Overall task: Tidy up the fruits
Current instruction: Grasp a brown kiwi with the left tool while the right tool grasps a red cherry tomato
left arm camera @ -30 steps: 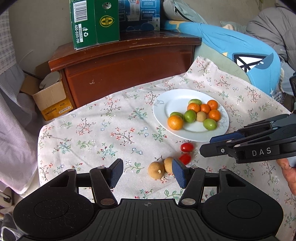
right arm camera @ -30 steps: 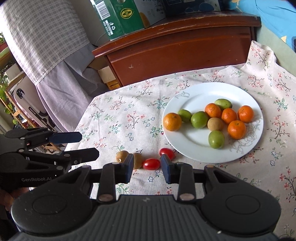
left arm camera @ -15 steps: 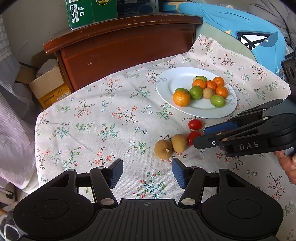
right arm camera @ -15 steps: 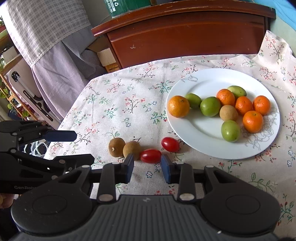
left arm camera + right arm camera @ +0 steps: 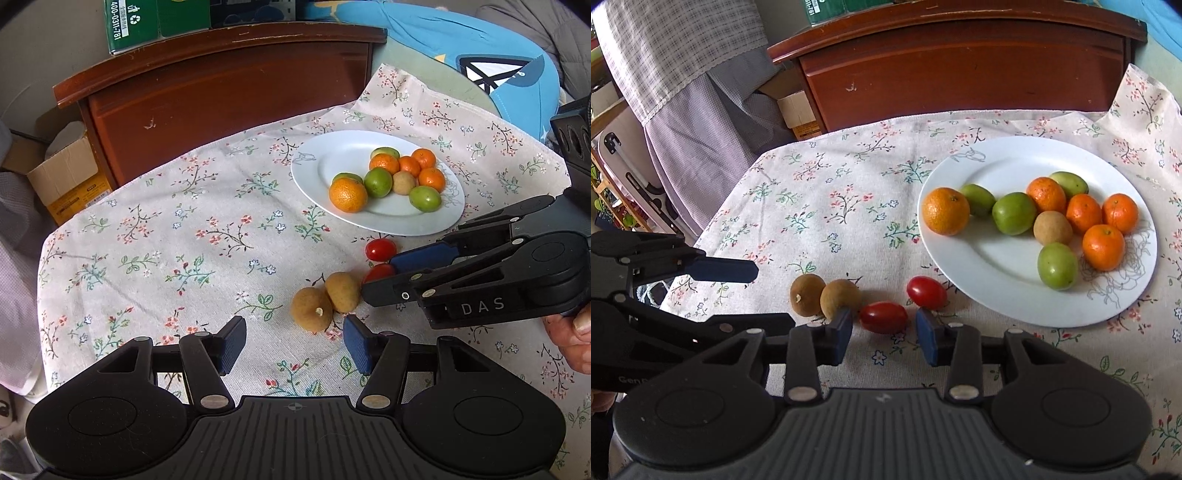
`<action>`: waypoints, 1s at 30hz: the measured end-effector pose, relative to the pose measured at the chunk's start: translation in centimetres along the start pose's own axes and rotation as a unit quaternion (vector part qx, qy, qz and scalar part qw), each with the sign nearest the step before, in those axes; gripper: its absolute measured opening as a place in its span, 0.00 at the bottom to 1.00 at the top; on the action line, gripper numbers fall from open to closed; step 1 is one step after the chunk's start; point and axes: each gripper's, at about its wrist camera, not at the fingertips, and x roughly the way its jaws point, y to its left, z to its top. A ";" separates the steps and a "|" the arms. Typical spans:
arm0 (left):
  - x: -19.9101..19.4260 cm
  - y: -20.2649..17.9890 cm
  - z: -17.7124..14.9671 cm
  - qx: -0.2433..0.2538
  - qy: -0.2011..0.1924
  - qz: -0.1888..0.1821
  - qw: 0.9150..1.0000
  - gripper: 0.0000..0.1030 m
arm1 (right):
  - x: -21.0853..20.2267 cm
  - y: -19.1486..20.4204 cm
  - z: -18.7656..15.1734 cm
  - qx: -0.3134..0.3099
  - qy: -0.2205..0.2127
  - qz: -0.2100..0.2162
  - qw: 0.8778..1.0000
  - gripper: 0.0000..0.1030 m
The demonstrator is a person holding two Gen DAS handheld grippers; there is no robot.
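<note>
The right gripper [image 5: 884, 336] has its fingers spread, with a small red oval tomato [image 5: 882, 316] lying on the flowery surface just ahead between them. Slide forward, squeeze softly. The left gripper [image 5: 293, 345] waits, fingers spread wide, empty.

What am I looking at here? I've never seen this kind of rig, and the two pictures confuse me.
There is no robot. A person holds a two-finger gripper in each hand, and each gripper carries a fisheye camera looking along its own fingers. One picture is from the left gripper, the other from the right gripper; each also shows the other tool from the side.

On the floral cloth stands a white plate with oranges, green fruits and one brown fruit. Off the plate lie two brown fruits and two tomatoes. The right gripper is open around the nearer tomato, not yet closed on it. The left gripper is open just short of the brown fruits. Nothing is held.
</note>
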 end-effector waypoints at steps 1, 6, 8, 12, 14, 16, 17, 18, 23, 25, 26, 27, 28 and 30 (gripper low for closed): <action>0.2 0.0 0.0 0.004 -0.002 -0.001 1.000 0.55 | 0.0 0.0 0.0 -0.001 -0.001 0.000 1.000 0.38; 1.1 0.0 0.2 0.012 -0.005 -0.022 1.000 0.54 | 0.0 -0.3 0.0 0.002 0.001 0.003 1.000 0.29; 1.3 -0.2 0.2 0.021 -0.008 -0.027 0.999 0.54 | 0.0 -0.3 0.0 0.001 0.004 0.002 1.000 0.28; 1.8 -0.5 0.2 0.034 -0.008 -0.029 0.999 0.50 | -0.4 -0.4 0.2 0.011 0.010 -0.001 1.000 0.28; 2.1 -0.3 0.1 0.032 -0.004 -0.035 0.999 0.47 | -0.6 -0.6 0.3 0.022 0.009 0.000 1.000 0.28; 2.4 -0.4 0.1 0.034 -0.003 -0.034 0.999 0.47 | -0.8 -0.9 0.3 0.033 0.010 -0.004 0.999 0.28; 2.5 -0.4 0.2 0.037 -0.004 -0.033 0.999 0.47 | -0.9 -1.1 0.3 0.039 0.010 -0.003 0.999 0.28; 2.5 -0.4 0.2 0.041 -0.005 -0.032 0.999 0.47 | -1.0 -1.2 0.3 0.044 0.011 -0.001 0.999 0.28; 2.8 -0.3 0.3 0.043 -0.007 -0.030 0.999 0.42 | -1.1 -1.3 0.2 0.043 0.013 0.000 0.999 0.28; 2.9 -0.3 0.3 0.041 -0.005 -0.033 0.999 0.32 | -1.1 -1.3 0.2 0.046 0.013 0.002 0.999 0.28; 2.9 -0.3 0.3 0.041 -0.006 -0.033 0.999 0.31 | -1.1 -1.3 0.3 0.047 0.013 0.003 0.999 0.28; 2.9 -0.3 0.3 0.041 -0.006 -0.033 0.999 0.30 | -1.2 -1.3 0.3 0.047 0.014 0.003 0.999 0.28; 2.9 -0.3 0.3 0.041 -0.006 -0.032 0.999 0.29 | -1.2 -1.3 0.3 0.047 0.014 0.003 0.999 0.28; 2.9 -0.3 0.3 0.039 -0.005 -0.031 0.999 0.26 | -1.2 -1.2 0.2 0.048 0.014 0.004 0.999 0.28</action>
